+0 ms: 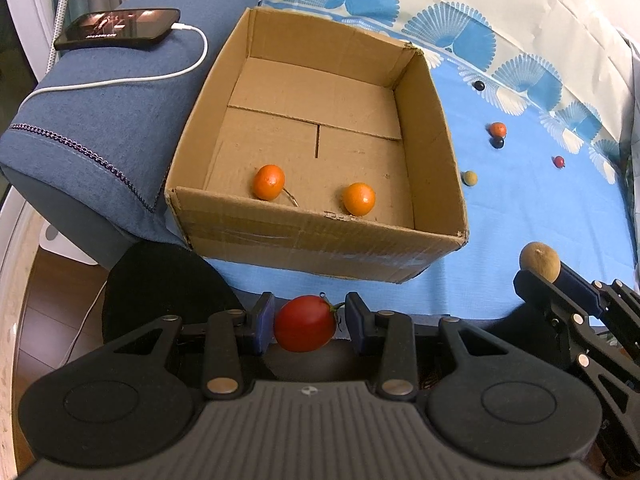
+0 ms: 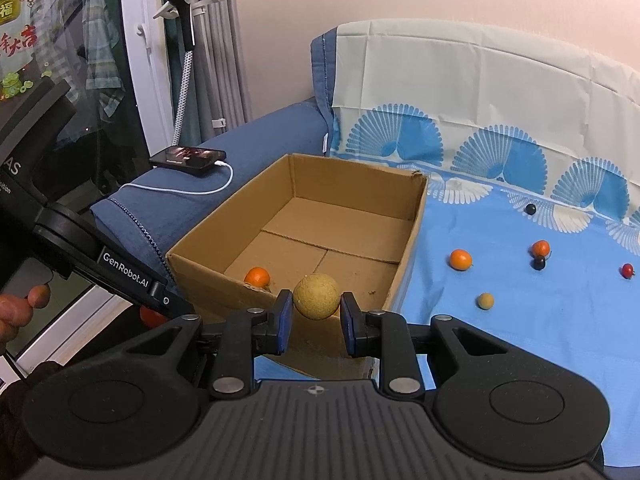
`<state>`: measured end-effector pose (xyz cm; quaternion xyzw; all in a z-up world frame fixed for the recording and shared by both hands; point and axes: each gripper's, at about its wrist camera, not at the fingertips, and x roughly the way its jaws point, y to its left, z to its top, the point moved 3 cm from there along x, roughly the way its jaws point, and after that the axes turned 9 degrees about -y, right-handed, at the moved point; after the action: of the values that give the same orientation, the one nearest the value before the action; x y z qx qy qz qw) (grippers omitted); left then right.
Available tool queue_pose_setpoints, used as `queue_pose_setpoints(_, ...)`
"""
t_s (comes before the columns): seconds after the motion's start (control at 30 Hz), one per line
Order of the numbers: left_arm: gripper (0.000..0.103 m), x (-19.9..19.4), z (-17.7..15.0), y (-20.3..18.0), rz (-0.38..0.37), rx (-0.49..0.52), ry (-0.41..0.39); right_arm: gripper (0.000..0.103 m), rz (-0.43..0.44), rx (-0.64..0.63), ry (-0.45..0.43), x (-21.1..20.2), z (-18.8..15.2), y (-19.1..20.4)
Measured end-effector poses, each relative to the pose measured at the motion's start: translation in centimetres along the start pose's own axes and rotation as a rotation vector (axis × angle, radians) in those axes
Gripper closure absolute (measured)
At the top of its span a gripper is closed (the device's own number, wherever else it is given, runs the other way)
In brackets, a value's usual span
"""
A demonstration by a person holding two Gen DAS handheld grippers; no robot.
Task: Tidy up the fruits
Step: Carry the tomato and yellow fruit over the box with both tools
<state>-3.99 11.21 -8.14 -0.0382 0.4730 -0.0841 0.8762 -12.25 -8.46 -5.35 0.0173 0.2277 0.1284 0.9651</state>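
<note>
Two grippers, each holding one fruit, at the near edge of a cardboard box.

Left gripper (image 1: 308, 326): fingers clamped on a red tomato (image 1: 305, 329). Right gripper (image 2: 316, 318): fingers clamped on a round tan fruit (image 2: 316, 296). Cardboard box (image 1: 320, 246): open, just ahead, two orange fruits (image 1: 269, 182) inside by its near wall. Blue patterned cloth (image 2: 520, 320): right of the box, carrying several small loose fruits (image 2: 460, 259). Blue armrest (image 1: 100, 128): left of the box, bearing a phone (image 1: 118, 28) on a white cable.
</note>
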Motion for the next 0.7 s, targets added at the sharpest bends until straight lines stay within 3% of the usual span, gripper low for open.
queue_pose_setpoints(0.33, 0.061, 0.7, 1.1, 0.1, -0.001, -0.016, -0.001, 0.077, -0.02, -0.001, 0.001, 1.2, 0.4, -0.3)
queue_pose_setpoints(0.7, 0.061, 2.5, 5.5, -0.4, 0.002, -0.017, -0.044, 0.077, -0.009, -0.032, -0.011, 4.5, 2.1, -0.4)
